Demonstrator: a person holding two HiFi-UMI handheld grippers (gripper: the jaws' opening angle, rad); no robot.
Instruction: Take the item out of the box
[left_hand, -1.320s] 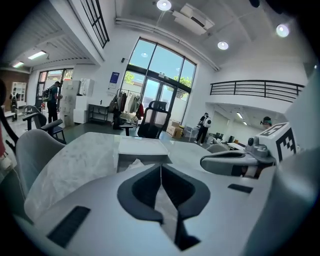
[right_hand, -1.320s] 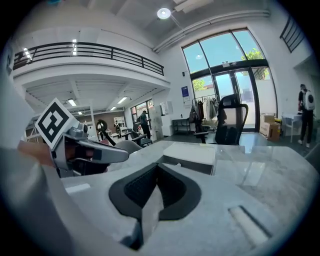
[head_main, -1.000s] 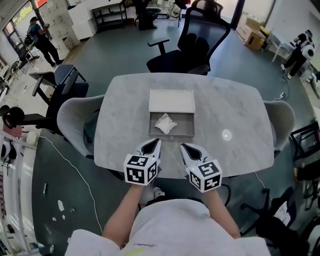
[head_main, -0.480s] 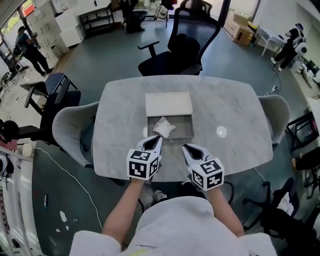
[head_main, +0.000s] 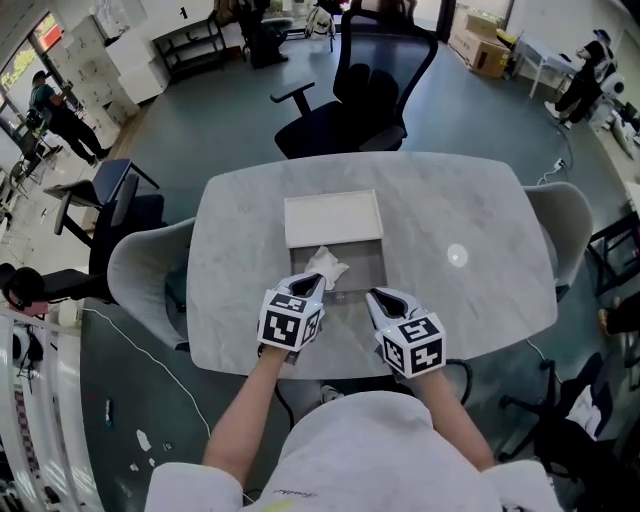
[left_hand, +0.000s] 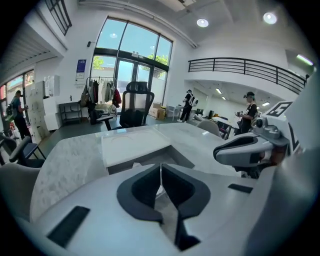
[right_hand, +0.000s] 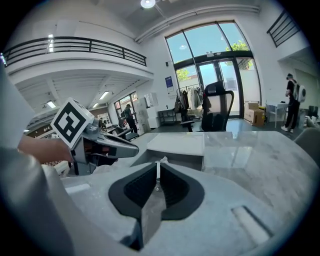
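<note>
Left gripper (head_main: 311, 284): my jaws are pressed together with nothing between them (the tips meet in the left gripper view). I hold it low over the near part of the table, pointing at the box.
Right gripper (head_main: 376, 294): jaws closed tight as well, on nothing. It sits beside the left one with a gap between the two, tips aimed at the box's near wall.
Forearms: both bare, coming up from the bottom of the head view into the grippers.
Item (head_main: 325, 266): white and crumpled, lying inside the box in its left half. My left tips are just beside it (touching or not, can't tell).
Box (head_main: 369, 268): shallow grey tray, open on top, on the table just ahead of both grippers.
Lid (head_main: 333, 219): flat and white, lying against the box's far edge, on the side away from me.
Table (head_main: 470, 200): pale marble-look top with rounded corners. A bright light spot (head_main: 456, 256) sits to the right of the box.
Office chair (head_main: 365, 95): black, at the table's far side.
Grey chairs: one at the left end (head_main: 140, 265), one at the right end (head_main: 562, 225) (both tucked close).
Room: a person (head_main: 52, 105) stands far off at the upper left.
</note>
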